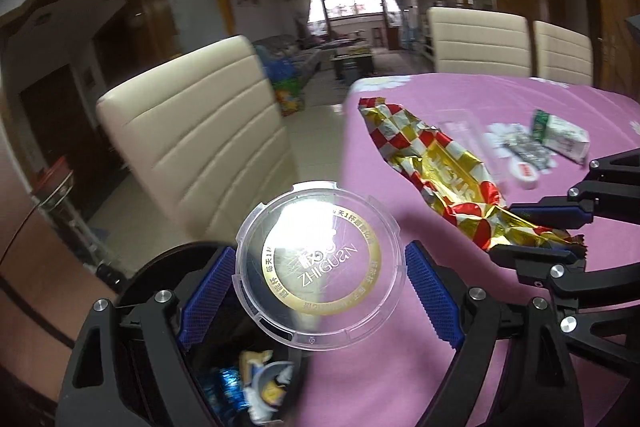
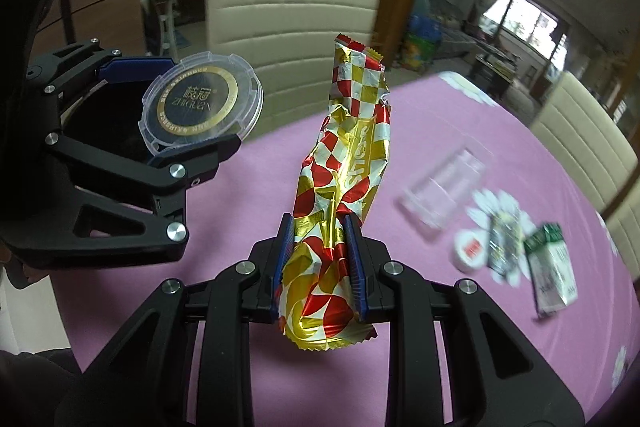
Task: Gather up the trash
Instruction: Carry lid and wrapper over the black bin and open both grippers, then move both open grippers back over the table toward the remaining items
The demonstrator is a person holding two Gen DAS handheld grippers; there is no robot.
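My left gripper is shut on a clear round plastic lid with a gold ring and holds it over a black trash bin that has wrappers inside. The lid also shows in the right wrist view, between the left gripper's fingers. My right gripper is shut on a red, gold and white checked foil wrapper held above the pink table. The wrapper and right gripper also show in the left wrist view.
On the pink tablecloth lie a clear plastic box, a small white cap, a dark sachet and a green-and-white carton. Cream chairs stand around the table.
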